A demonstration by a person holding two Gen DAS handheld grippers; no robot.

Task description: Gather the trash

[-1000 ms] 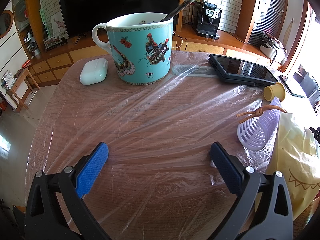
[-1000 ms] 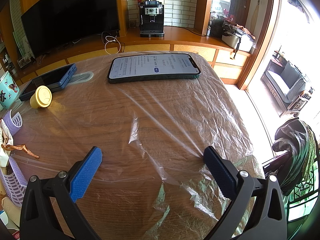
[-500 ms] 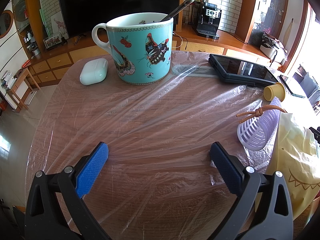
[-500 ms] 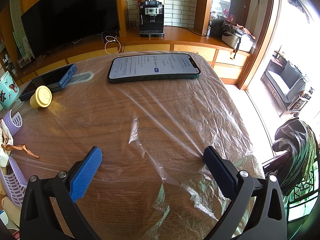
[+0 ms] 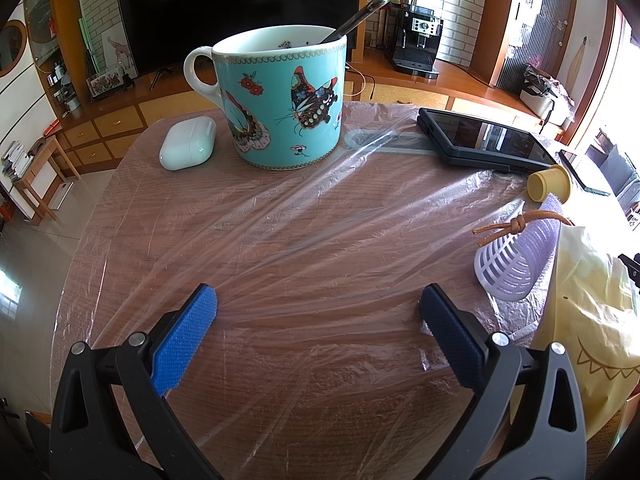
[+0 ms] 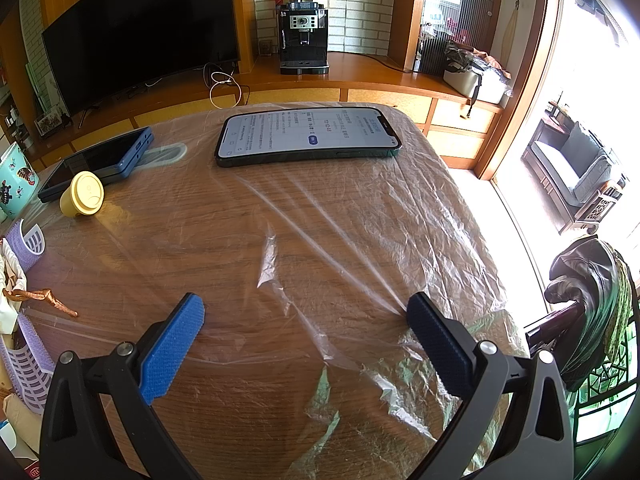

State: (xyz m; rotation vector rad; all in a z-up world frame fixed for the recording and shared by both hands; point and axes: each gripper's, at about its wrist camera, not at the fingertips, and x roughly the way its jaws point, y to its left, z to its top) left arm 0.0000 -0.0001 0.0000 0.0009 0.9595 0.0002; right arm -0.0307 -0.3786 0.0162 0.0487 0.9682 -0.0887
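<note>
Here, yellow coffee capsule point(image 6: 82, 199) on side, lid facing camera.

A dark television point(image 6: 136, 36) fills the upper left, against a white brick wall point(image 6: 360, 0). Bright daylight floods the right edge, over a grey sofa point(image 6: 572, 168).

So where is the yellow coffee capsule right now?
The yellow coffee capsule lies on its side at the right-wrist view's left, against the dark blue phone, beyond the lavender basket.

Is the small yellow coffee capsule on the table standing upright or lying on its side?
Lying on its side: the small yellow coffee capsule shows its round flat end sideways toward the camera.
</note>
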